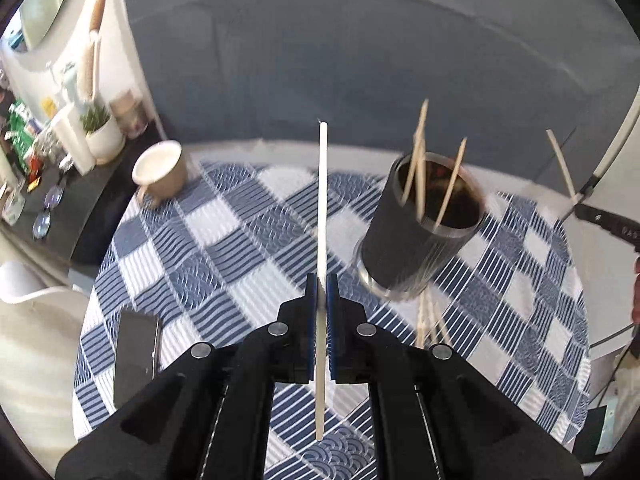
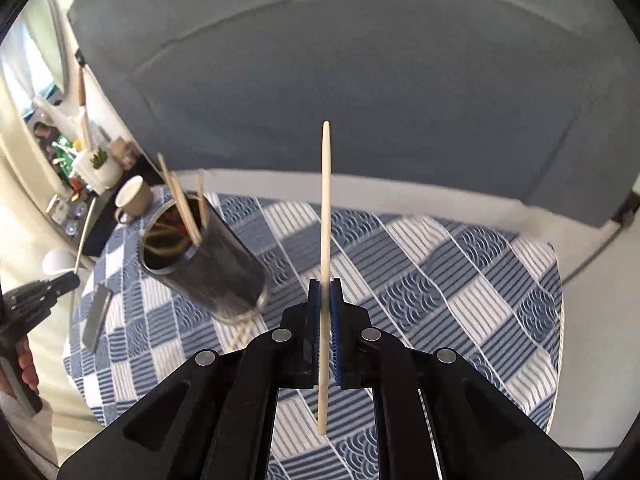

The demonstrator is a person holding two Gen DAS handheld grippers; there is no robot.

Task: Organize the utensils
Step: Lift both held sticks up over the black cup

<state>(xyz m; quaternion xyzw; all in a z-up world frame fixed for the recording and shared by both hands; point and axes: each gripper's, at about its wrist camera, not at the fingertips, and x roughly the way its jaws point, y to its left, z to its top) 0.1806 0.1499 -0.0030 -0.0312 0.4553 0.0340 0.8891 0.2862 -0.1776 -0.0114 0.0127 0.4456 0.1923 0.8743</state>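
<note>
My left gripper (image 1: pixel 321 285) is shut on a pale chopstick (image 1: pixel 322 200) that stands up from its blue pads over the checked tablecloth. A dark cylindrical holder (image 1: pixel 420 232) with several chopsticks in it stands to its right, and a few loose chopsticks (image 1: pixel 426 320) lie on the cloth in front of the holder. My right gripper (image 2: pixel 325 289) is shut on another pale chopstick (image 2: pixel 326 208), also upright. The holder (image 2: pixel 200 256) sits to the left in the right wrist view. The right gripper with its chopstick shows at the far right edge (image 1: pixel 576 200) of the left wrist view.
A blue and white checked cloth (image 1: pixel 224 248) covers the round table. A beige mug (image 1: pixel 160 170) stands at its far left, and a dark phone (image 1: pixel 134 356) lies at the near left. A grey sofa (image 1: pixel 360 60) rises behind. A cluttered side shelf with a plant pot (image 1: pixel 102 132) is far left.
</note>
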